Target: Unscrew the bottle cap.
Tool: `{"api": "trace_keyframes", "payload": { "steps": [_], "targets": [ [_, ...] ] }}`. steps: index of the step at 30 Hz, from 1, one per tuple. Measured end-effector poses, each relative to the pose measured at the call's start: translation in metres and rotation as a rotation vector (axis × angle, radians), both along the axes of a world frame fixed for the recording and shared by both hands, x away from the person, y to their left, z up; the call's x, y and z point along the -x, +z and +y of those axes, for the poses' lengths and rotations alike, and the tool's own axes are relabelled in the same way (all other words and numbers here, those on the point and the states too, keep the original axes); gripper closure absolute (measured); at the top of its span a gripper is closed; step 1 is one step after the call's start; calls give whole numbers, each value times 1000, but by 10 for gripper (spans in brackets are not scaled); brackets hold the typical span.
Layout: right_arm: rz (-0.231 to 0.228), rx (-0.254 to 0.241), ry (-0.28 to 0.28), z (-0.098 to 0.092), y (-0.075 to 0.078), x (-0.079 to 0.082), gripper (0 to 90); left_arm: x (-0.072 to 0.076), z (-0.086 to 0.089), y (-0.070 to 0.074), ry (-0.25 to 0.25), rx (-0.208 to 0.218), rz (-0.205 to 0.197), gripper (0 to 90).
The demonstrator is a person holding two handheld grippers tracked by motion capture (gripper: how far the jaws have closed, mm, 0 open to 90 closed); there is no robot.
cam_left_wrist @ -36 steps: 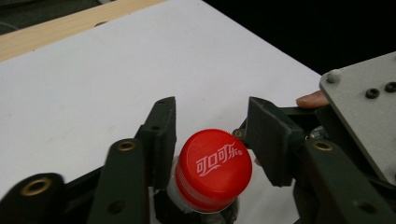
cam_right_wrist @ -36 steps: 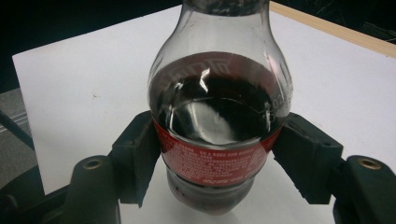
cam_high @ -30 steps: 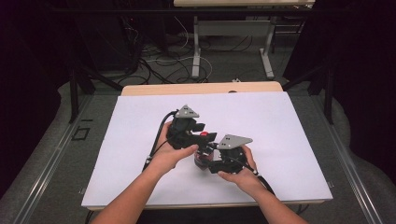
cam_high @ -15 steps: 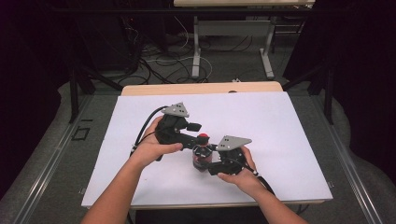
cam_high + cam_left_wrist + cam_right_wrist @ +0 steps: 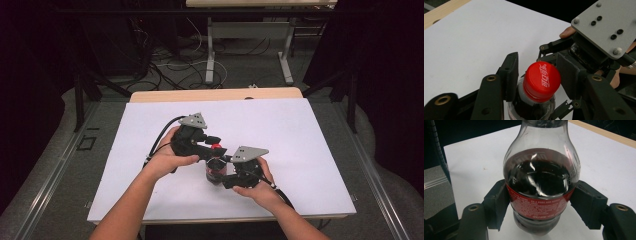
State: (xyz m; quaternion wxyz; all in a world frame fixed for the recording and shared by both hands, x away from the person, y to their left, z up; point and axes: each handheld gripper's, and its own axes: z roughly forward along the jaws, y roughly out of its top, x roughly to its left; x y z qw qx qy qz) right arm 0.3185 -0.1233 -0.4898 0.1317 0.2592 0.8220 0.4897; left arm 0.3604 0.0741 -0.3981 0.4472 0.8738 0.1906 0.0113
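The cola bottle (image 5: 541, 187) stood upright on the white surface (image 5: 310, 150), toward its near edge and roughly midway between left and right. It was a small clear bottle, dark drink filling it to the shoulder, with a red label band around its lower body and a red cap (image 5: 541, 81) printed with white script on top.

My right gripper (image 5: 541, 205) held the bottle by its body: the two black pads pressed against the label band from either side, and the bottle sat squarely between them. In the high view that right gripper (image 5: 235, 175) lay low over the surface just right of the bottle, my hand wrapped around it from the near side.

My left gripper (image 5: 537, 75) was up at the cap. Its jaws had just been closing, and the cap sat between them, one pad close against the neck on one side, the other hard by the cap's rim on the other; I could not tell for sure whether both pads were already pressing. In the high view the left gripper (image 5: 212, 150) reached in from the far left, tilted down toward the bottle's top, its cable (image 5: 162, 137) curling off behind my left hand (image 5: 167, 160).

Beyond the white surface's far edge a strip of pale wood (image 5: 215, 95) showed.
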Motion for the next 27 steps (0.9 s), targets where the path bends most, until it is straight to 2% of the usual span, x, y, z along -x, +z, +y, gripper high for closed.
{"api": "trace_keyframes", "payload": {
  "steps": [3, 9, 11, 12, 14, 15, 17, 21, 22, 23, 24, 25, 27],
  "targets": [
    [-5, -3, -2, 0, 0, 0, 331, 2, -3, -1, 1, -8, -8, 595],
    [-1, -2, -8, -1, 0, -1, 332, 5, -6, 0, 41, -15, -20, 606],
    [4, 6, -9, -1, 0, -1, 332, 6, -7, 0, 70, -12, -16, 606],
    [-4, -12, -17, -1, -1, -1, 332, 8, -9, 0, 92, -6, -14, 607],
    [-1, -4, -21, -2, 0, -2, 332, 10, -12, -1, 138, -5, -26, 607],
    [3, -9, -31, -2, 0, -2, 332, 11, -13, 0, 157, -5, -13, 607],
    [10, 2, -40, -3, 1, -2, 332, 14, -17, 0, 228, 6, -8, 608],
    [8, -9, -73, -4, 0, -2, 332, 19, -25, 0, 344, 9, -19, 609],
    [23, -3, -74, -4, 1, -3, 333, 20, -27, 0, 362, 24, -34, 609],
    [19, -12, -79, -4, 0, -3, 333, 20, -28, 0, 367, 13, -33, 609],
    [20, -6, -76, -5, -1, -3, 333, 20, -30, 0, 381, 20, -27, 609],
    [20, -6, -76, -5, -1, -3, 333, 19, -30, 1, 372, 6, -28, 609],
    [17, -7, -84, -5, -2, -4, 332, 18, -32, 2, 382, 16, -14, 609]
  ]
}}
